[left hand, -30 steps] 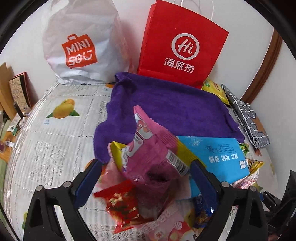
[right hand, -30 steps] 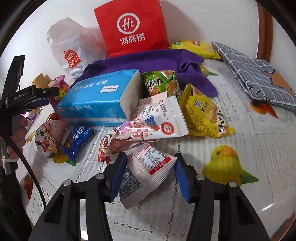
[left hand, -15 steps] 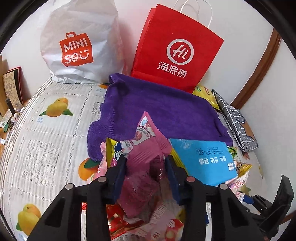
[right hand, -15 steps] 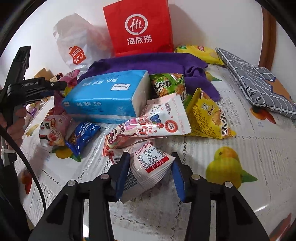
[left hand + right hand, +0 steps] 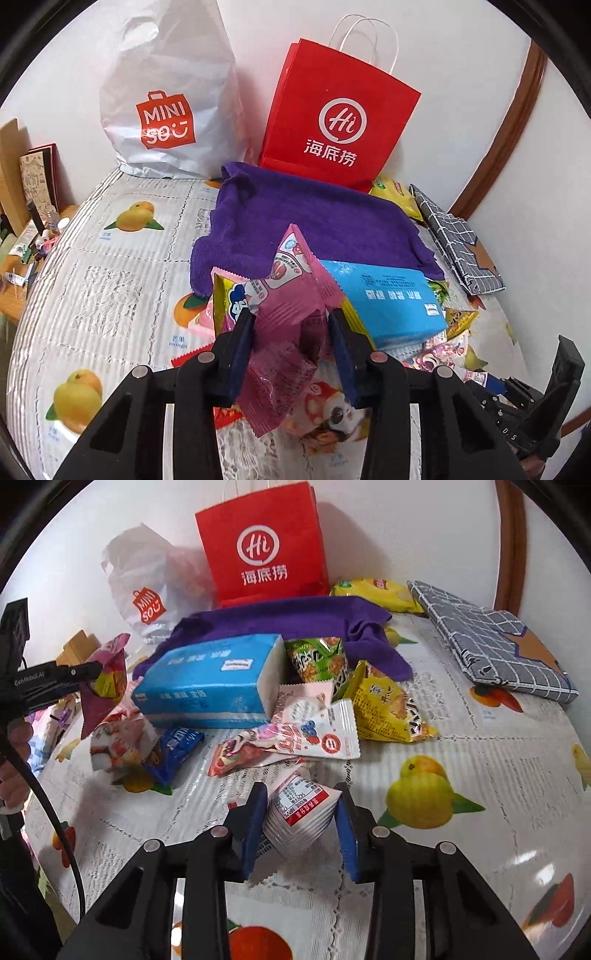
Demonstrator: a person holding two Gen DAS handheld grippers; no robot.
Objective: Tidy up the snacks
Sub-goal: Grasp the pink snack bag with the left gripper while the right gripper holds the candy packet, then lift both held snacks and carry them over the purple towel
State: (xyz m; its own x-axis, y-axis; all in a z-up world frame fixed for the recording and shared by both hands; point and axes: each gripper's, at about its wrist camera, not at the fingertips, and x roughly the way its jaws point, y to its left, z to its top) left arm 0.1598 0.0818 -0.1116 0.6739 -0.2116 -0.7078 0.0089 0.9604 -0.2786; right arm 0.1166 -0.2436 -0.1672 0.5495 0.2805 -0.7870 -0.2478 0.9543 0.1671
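Observation:
My left gripper (image 5: 291, 321) is shut on a pink snack packet (image 5: 295, 291) and holds it up above the snack pile. The right wrist view shows the same pink packet (image 5: 105, 686) hanging from the left gripper (image 5: 94, 668) at the left edge. My right gripper (image 5: 301, 808) has its jaws closing on a white packet with a red label (image 5: 299, 812). Both pads press into the packet's sides just above the fruit-print tablecloth (image 5: 461, 738). More snacks lie loose around a blue tissue pack (image 5: 214, 683).
A purple towel (image 5: 314, 225) lies behind the pile. Behind it a red paper bag (image 5: 340, 125) and a white plastic bag (image 5: 166, 110) stand against the wall. A grey checked pouch (image 5: 498, 646) lies at the right. Yellow (image 5: 388, 709) and green (image 5: 317, 661) packets sit near the tissue pack.
The left jaws closed on the pink packet and lifted it off the pile. The right jaws narrowed onto the white packet and rose slightly with it.

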